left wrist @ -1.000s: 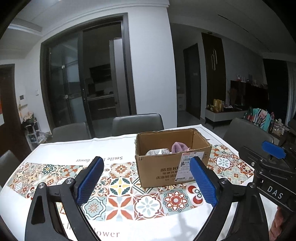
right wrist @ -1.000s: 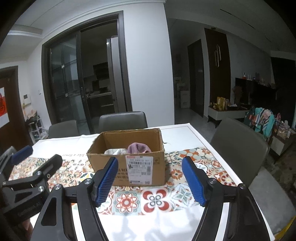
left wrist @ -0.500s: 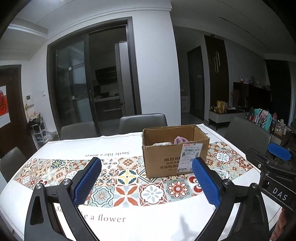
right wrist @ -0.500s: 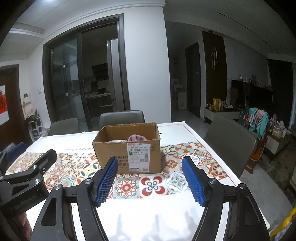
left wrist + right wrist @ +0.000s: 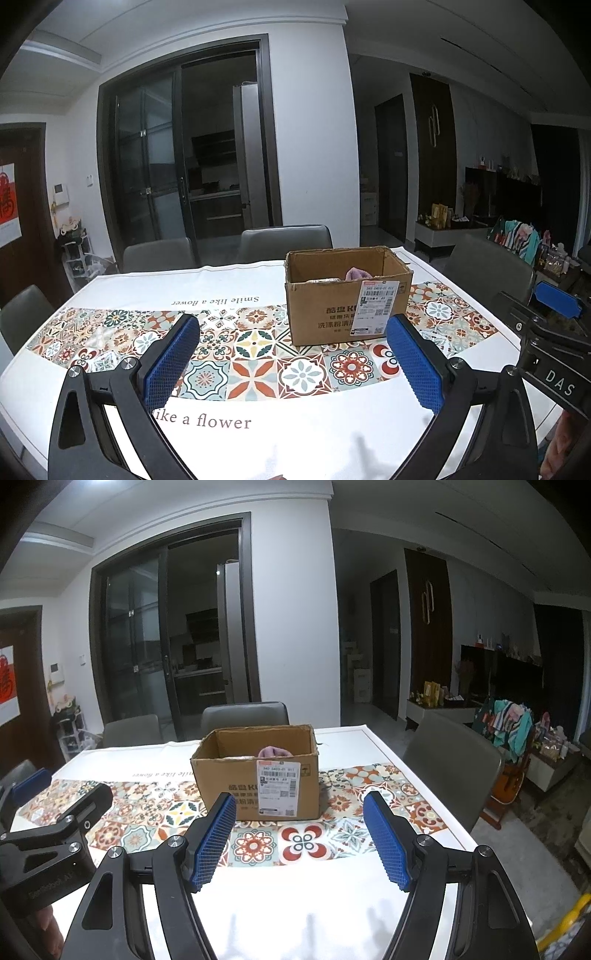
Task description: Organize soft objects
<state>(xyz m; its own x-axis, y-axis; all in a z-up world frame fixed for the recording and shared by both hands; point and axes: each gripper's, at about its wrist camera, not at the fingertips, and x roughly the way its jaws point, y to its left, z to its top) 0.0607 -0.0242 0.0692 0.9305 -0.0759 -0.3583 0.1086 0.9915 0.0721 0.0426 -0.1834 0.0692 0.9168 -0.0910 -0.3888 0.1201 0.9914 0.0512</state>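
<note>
An open cardboard box (image 5: 347, 299) (image 5: 258, 775) stands on the patterned tablecloth. A pink soft thing (image 5: 356, 273) (image 5: 274, 752) and a pale soft thing (image 5: 327, 280) show over its rim; the rest inside is hidden. My left gripper (image 5: 291, 363) is open and empty, held back from the box above the near table. My right gripper (image 5: 301, 840) is open and empty, also short of the box. The right gripper shows at the right edge of the left wrist view (image 5: 554, 325).
The table (image 5: 221, 284) has a white cloth with a tiled band. Grey chairs stand at the far side (image 5: 284, 243) and at the right (image 5: 450, 768). The left gripper's body shows at the left (image 5: 55, 834).
Both grippers have pulled back from the box and risen a little; the box looks smaller and farther. Both stay open and empty.
</note>
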